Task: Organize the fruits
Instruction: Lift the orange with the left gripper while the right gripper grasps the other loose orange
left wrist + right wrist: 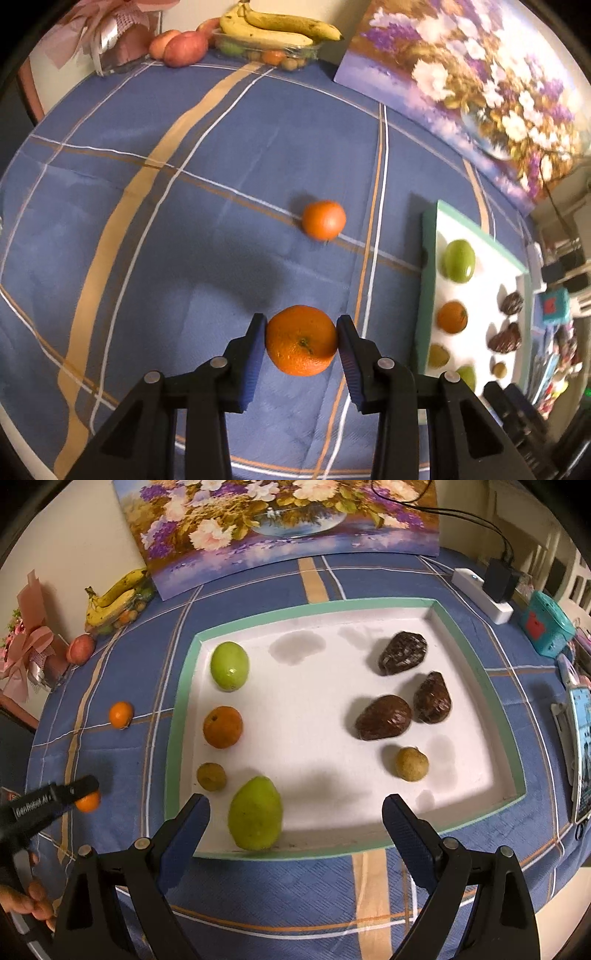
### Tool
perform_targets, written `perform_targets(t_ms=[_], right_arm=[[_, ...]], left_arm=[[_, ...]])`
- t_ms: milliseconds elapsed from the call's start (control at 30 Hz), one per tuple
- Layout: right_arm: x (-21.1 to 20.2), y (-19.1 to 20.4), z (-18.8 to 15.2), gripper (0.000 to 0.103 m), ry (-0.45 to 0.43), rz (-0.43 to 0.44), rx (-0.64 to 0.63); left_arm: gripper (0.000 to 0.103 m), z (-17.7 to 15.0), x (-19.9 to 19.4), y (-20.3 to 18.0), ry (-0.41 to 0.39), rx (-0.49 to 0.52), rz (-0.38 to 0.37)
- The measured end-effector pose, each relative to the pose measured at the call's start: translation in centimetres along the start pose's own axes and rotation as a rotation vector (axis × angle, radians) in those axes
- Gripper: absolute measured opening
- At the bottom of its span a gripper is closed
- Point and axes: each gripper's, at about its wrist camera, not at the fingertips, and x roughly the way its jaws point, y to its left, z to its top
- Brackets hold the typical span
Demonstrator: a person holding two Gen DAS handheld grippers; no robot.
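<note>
My left gripper [301, 334] is shut on a tangerine [301, 341], held just above the blue checked tablecloth [166, 229]; the same gripper [83, 794] and fruit [88, 802] appear at the left in the right wrist view. A second tangerine [324, 219] lies loose on the cloth further off [120, 714]. The white tray with a green rim [184, 686] holds two green fruits [229, 665], an orange [222, 726], several brown fruits [384, 717] and two small tan ones [412, 763]. My right gripper [295, 818] hangs open over the tray's near edge, with nothing in it.
Bananas [280, 26] over a clear fruit box and red apples [184, 48] sit at the table's far edge beside a pink gift bouquet [29, 653]. A flower painting [280, 524] leans at the back. A power strip [484, 594], teal box [546, 627] and phone [583, 753] line the right side.
</note>
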Motion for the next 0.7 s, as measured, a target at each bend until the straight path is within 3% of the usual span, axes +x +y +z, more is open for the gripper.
perform_targets(t_ms=[333, 600, 700], right_arm=[[0.4, 2.7, 2.3, 0.095, -0.051, 0.017, -0.076], [-0.2, 5.2, 4.7, 0.095, -0.125, 0.014, -0.117], [0.4, 6.6, 5.5, 0.094, -0.114, 0.013, -0.148]], left_arm=[[0.041, 2.4, 0.4, 1.1, -0.025, -0.069, -0.045], [0.041, 4.6, 0.0, 3.3, -0.075, -0.092, -0.024], [0.041, 5.0, -0.3, 3.4, -0.085, -0.085, -0.015]])
